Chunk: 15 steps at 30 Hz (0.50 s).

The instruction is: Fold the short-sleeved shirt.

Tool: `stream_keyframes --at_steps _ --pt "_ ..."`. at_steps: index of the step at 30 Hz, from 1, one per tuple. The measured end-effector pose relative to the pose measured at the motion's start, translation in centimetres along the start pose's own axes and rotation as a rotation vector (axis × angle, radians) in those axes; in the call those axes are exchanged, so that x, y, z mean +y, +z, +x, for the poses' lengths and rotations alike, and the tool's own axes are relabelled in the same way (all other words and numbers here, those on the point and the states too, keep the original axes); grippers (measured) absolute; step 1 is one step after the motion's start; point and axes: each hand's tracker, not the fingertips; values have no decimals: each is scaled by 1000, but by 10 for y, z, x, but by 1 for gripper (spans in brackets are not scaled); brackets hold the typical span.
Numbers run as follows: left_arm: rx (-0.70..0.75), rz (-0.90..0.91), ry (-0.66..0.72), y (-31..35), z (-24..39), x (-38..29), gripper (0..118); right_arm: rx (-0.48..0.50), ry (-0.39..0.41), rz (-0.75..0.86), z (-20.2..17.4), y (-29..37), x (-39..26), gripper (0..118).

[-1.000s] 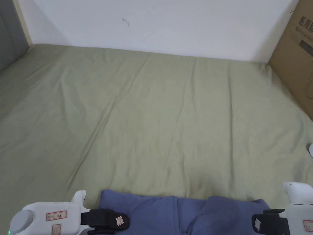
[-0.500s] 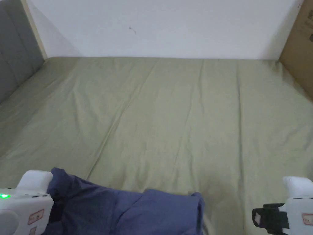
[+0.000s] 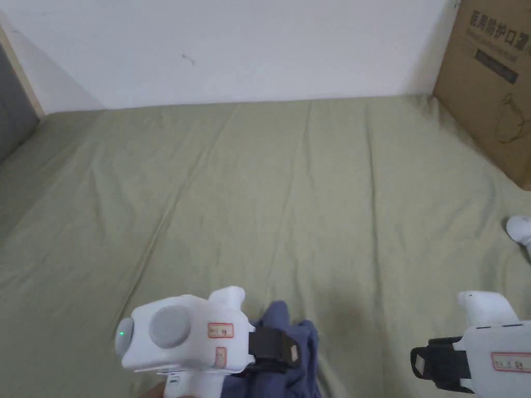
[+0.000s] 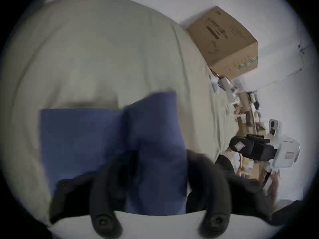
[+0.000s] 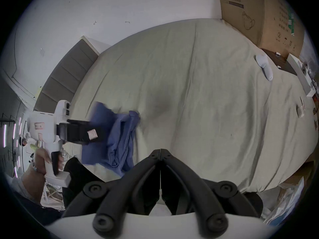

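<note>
Holding: the left gripper (image 3: 290, 354) has its black fingers (image 3: 275, 350) clenched on the blue short-sleeved shirt (image 3: 290, 337); in the left gripper view the cloth (image 4: 151, 139) runs down between the two fingers (image 4: 110, 182), which press it from both sides.
Shirt: bunched and lifted at the near edge of the bed (image 3: 259, 181), hanging in crumpled folds from the left gripper; in the right gripper view the shirt (image 5: 120, 139) trails from the left gripper (image 5: 98, 134) down onto the sheet.
Right gripper: near the bed's front right corner in the head view (image 3: 417, 364), well apart from the shirt; in its own view the fingers (image 5: 151, 158) are pressed tip to tip with nothing between them.
Left hand: a hand (image 5: 41, 158) grips the white handle under the left gripper, off the bed's near edge.
Bed: covered with a pale green sheet, creased in long lines running from the near edge toward the wall.
Cardboard box: a large brown cardboard box (image 3: 492, 88) stands at the bed's far right corner, against the wall.
White object: a small white rounded device (image 5: 264, 66) lies on the bed's right side, just in front of the box; what it is cannot be told.
Headboard: a grey padded headboard (image 5: 69, 77) bounds the bed's left end.
</note>
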Motion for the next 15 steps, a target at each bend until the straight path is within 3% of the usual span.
stream_keyframes --at_steps 1,2,4,8,9,12,15 --pt "-5 -12 -22 -7 4 -1 74 0 -6 1 1 1 -1 0" --pt "-13 -23 -36 -9 8 -2 88 1 -13 2 3 2 -1 0" --pt "-18 -19 -44 -3 13 -2 104 1 -19 5 4 3 -2 0" --pt "86 82 -107 37 9 -1 102 -2 -19 22 6 2 2 0" --pt "120 125 -153 50 9 -2 93 -3 -22 24 7 1 4 0" --pt "156 141 -181 66 10 -4 3 -5 -23 34 7 2 6 0" --pt "63 134 -129 60 10 -6 1 -7 -17 43 8 4 7 0"
